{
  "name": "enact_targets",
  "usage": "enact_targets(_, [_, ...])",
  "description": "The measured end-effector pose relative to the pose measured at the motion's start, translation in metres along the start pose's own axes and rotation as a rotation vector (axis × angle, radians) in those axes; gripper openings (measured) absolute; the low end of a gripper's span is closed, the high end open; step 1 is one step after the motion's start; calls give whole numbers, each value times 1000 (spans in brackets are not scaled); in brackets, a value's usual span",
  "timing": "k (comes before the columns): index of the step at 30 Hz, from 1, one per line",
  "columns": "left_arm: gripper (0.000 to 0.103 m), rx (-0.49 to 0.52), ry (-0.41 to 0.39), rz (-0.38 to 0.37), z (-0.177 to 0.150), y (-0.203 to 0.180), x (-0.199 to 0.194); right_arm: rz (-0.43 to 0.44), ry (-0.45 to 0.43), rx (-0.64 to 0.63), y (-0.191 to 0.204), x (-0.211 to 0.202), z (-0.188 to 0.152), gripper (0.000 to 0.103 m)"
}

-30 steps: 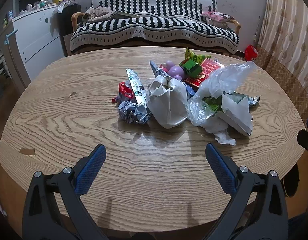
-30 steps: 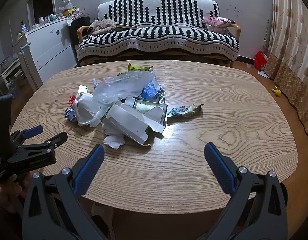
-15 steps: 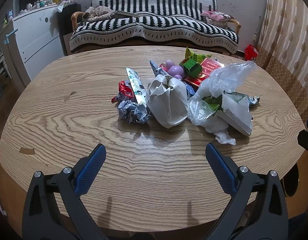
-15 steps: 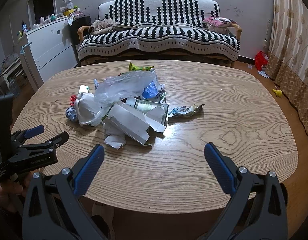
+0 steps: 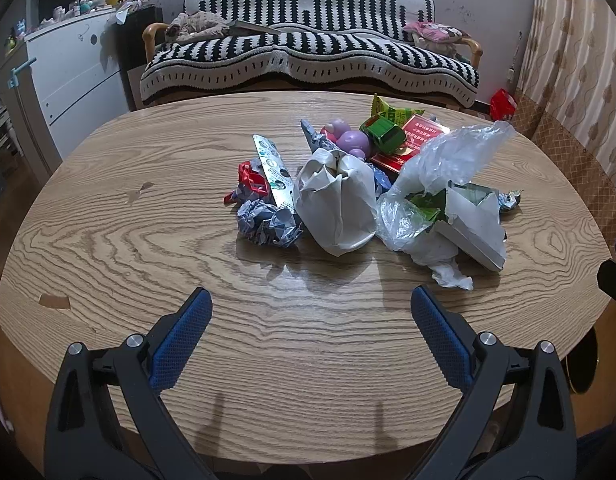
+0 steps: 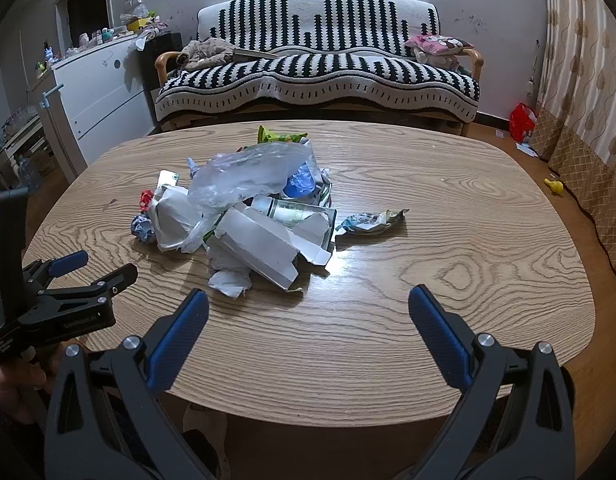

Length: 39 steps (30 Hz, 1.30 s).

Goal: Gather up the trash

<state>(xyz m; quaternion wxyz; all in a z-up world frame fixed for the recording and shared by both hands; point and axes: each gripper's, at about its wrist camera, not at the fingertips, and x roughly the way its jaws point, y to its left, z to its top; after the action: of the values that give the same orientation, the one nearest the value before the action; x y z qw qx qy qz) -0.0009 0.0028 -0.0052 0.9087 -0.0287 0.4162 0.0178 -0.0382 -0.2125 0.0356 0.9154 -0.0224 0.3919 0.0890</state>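
A big heap of trash sits in the middle of the round wooden table (image 5: 108, 240). None of it has been picked up yet, as far as I can tell.

The left gripper (image 5: 311, 312) is at the bottom of its frame, above the near edge of the table. Its jaws are wide apart and hold nothing. The right gripper (image 6: 308, 312) is the same, jaws wide and nothing in them, low in its own frame.

In the left view, a scrunched gray paper ball (image 5: 268, 224) lies at the left side of the heap. Just beside it, touching, is a crumpled white paper bag (image 5: 335, 208). To the right is a clear plastic bag (image 5: 447, 164) draped over a torn white box (image 5: 475, 228). Behind them, higher in the frame, are a green toy truck (image 5: 381, 134), a purple toy (image 5: 351, 142) and a red packet (image 5: 411, 144). In the right view, a flat shiny wrapper (image 6: 367, 220) lies alone to the right of the heap.

I can't see a bin anywhere.

I think the good way is to start with the loose bits at the edges. The left gripper could go for the paper ball and the right one for the lone wrapper. Come down from above, put one finger on each side, then squeeze softly. The wrapper is flat, so it may slip. The plastic bag is floppy and may drag other bits along.
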Motion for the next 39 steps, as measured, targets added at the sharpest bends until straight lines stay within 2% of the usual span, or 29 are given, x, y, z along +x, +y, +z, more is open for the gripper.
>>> enact_targets(9, [97,-3,7,0,-1,0,2,-3,-1,-2,0,0,0,97])
enact_targets(16, [97,-3,40,-13,2,12,9,42,31,-22,5,11,1,97])
enact_targets(22, [97,-26,129,-30,24,36,47,94,84,2,2,35,8,97])
enact_targets(27, [97,8,189,16,39,47,90,105,103,-3,7,53,16,97])
enact_targets(30, [97,-7,164,40,45,52,102,106,107,-31,11,64,23,97])
enact_targets(33, [96,4,149,27,48,52,108,104,117,-45,10,82,31,97])
enact_targets(34, [93,14,143,26,49,52,109,106,120,-51,10,87,33,97])
enact_targets(37, [62,49,110,28,52,53,106,86,113,-94,8,105,39,97])
enact_targets(38, [43,51,106,34,53,55,104,82,114,-103,7,109,39,97])
enact_targets(39, [40,43,108,32,53,58,101,81,124,-111,6,117,40,97])
